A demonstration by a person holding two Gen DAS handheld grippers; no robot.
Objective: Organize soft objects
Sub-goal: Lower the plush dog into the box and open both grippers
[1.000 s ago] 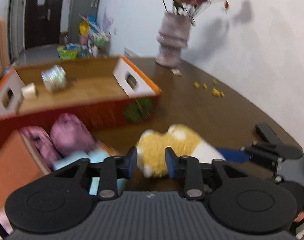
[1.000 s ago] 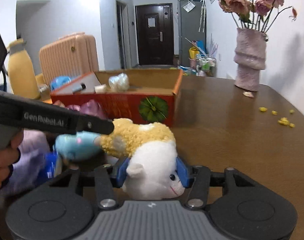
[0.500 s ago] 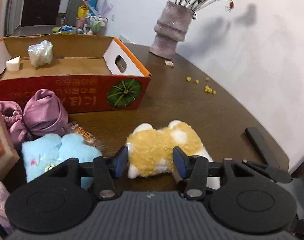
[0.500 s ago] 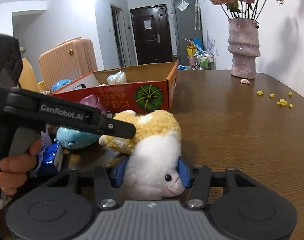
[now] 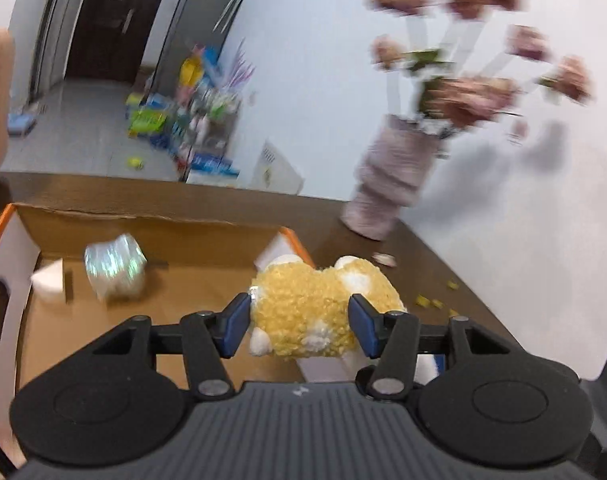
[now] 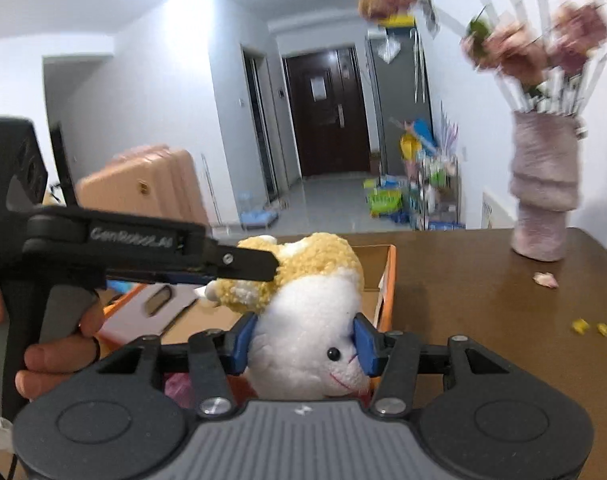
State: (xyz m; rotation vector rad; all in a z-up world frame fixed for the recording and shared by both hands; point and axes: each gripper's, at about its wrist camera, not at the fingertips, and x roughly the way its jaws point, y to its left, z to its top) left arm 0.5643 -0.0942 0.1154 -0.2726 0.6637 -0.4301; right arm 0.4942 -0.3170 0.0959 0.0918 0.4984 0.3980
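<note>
I had both tongs on the plush toy [image 5: 319,312], lifted over the cardboard box [image 5: 151,224]. Left tongs [image 5: 299,322], jaws just widened, bracketed its yellow rear, pad contact unclear. Right tongs [image 6: 303,340] clamped its white head.

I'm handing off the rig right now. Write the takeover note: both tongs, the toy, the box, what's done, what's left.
Left tongs: around the curly yellow rear of the yellow-and-white plush animal; jaws have just been opening, so its hold may be loose.
Right tongs: shut on the plush's white head.
Plush: lifted clear of the brown table, at the near edge of the orange cardboard box.
In the box: a shiny crumpled white wad and a small white wedge.
Left: lower the plush into the box and release.
</note>
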